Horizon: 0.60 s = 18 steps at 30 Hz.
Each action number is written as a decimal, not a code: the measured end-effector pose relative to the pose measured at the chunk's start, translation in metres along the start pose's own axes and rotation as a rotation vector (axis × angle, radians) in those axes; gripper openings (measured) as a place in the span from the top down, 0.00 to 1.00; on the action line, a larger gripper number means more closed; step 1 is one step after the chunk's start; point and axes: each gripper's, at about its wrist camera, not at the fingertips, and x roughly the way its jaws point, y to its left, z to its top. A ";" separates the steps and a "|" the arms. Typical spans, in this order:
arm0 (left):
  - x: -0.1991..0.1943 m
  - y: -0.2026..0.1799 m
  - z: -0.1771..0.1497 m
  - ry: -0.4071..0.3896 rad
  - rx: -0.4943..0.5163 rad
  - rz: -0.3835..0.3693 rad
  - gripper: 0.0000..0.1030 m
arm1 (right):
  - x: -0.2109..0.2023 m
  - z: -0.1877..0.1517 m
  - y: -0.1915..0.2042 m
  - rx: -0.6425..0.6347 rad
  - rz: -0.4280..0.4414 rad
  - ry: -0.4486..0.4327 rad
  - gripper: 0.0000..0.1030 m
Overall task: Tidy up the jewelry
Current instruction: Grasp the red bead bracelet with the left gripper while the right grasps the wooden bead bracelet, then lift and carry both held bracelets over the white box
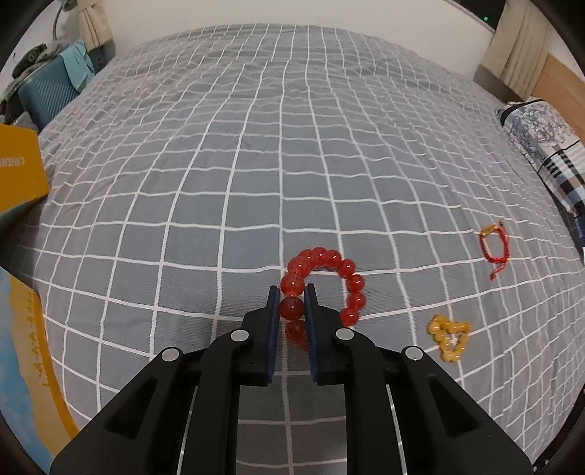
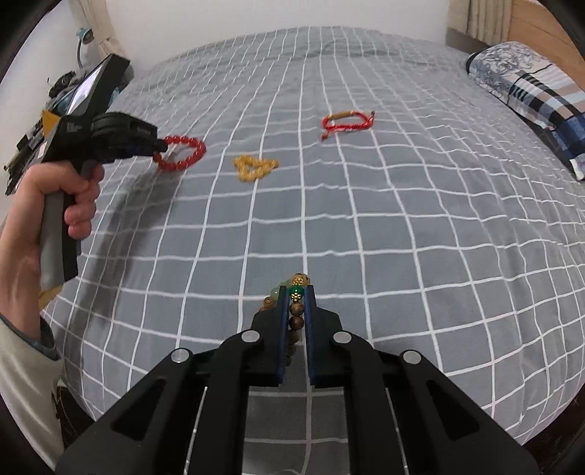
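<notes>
My left gripper (image 1: pixel 291 292) is shut on a red bead bracelet (image 1: pixel 345 268); one bead is pinched between the blue pads and the loop hangs just above the grey checked bedspread (image 1: pixel 256 164). The right wrist view shows that same left gripper (image 2: pixel 161 146) at the left, in a hand, with the red bead bracelet (image 2: pixel 184 153) dangling from it. My right gripper (image 2: pixel 295 292) is shut on a brown wooden bead bracelet (image 2: pixel 296 308) with a green bead and gold spacers. A yellow bead bracelet (image 1: pixel 449 338) (image 2: pixel 256 167) and a red cord bracelet (image 1: pixel 494 246) (image 2: pixel 347 122) lie on the bed.
A yellow box (image 1: pixel 20 170) stands at the left edge of the bed. A patterned pillow (image 1: pixel 548 149) (image 2: pixel 530 91) lies at the right by a wooden headboard (image 2: pixel 541 33). A blue suitcase (image 1: pixel 47 95) with clothes stands beyond the far left corner.
</notes>
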 end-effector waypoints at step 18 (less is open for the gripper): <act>-0.058 -0.015 -0.005 -0.180 0.042 0.001 0.88 | -0.033 0.008 -0.002 0.022 -0.061 -0.224 0.93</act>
